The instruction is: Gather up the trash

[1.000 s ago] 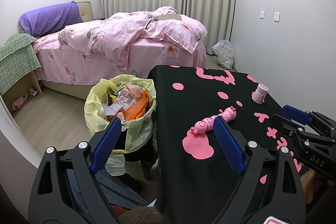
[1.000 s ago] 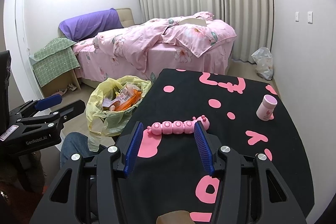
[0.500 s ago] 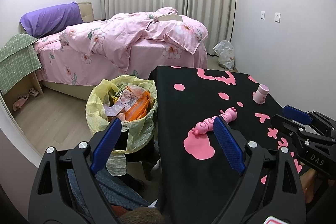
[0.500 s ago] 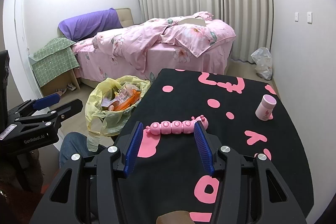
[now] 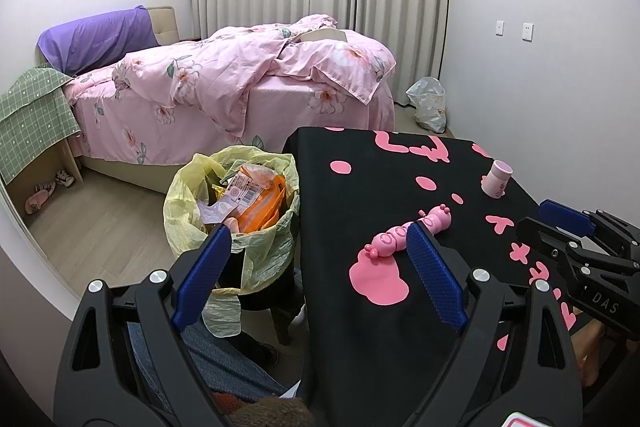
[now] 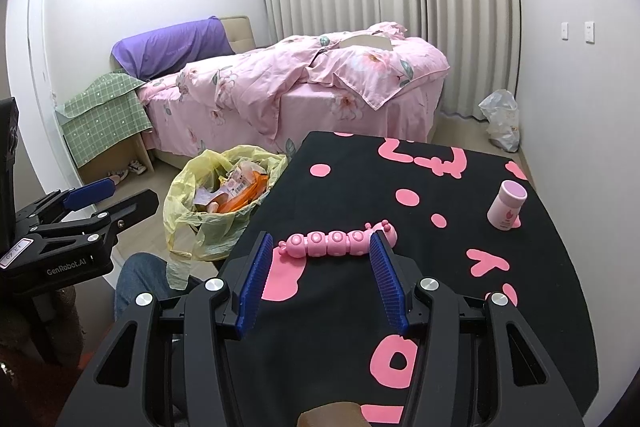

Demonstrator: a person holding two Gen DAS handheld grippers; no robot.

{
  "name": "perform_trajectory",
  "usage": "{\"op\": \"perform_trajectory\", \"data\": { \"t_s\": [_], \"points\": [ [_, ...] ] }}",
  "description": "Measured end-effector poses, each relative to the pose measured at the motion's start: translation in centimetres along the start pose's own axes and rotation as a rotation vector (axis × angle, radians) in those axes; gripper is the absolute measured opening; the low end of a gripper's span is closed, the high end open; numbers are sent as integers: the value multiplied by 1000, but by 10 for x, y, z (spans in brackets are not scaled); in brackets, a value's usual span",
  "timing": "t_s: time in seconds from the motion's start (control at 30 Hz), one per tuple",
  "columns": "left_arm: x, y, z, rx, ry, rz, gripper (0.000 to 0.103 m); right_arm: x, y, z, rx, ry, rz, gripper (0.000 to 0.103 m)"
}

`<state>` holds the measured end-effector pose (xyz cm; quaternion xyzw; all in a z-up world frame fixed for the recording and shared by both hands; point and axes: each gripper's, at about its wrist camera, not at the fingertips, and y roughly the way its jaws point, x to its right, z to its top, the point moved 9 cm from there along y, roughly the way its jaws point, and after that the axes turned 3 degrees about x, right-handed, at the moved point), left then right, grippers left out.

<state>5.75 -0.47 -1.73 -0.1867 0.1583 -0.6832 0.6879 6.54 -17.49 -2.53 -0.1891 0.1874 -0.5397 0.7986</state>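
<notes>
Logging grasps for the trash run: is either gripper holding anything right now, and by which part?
Nothing is held. The left gripper and the right gripper are both open and empty; the pink caterpillar toy lies untouched on the table.

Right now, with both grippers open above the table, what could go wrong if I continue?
The trash bag already looks nearly full, so anything added may slide off onto the floor. The pink caterpillar toy and the pink bottle on the black tablecloth may not be trash. The right gripper points at the toy.
</notes>
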Motion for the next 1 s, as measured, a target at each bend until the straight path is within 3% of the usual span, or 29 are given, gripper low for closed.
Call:
{"op": "perform_trajectory", "data": {
  "t_s": [0.7,0.87,1.0],
  "points": [
    [2,1,2,-2,22,-10,85,1,2,-1,-11,-6,-4,48],
    [12,40,-5,-102,-11,-72,85,40,19,-3,-38,64,-16,48],
    [20,101,-1,-147,-57,-84,85,92,76,-5,-101,105,-49,48]
  ]
}}
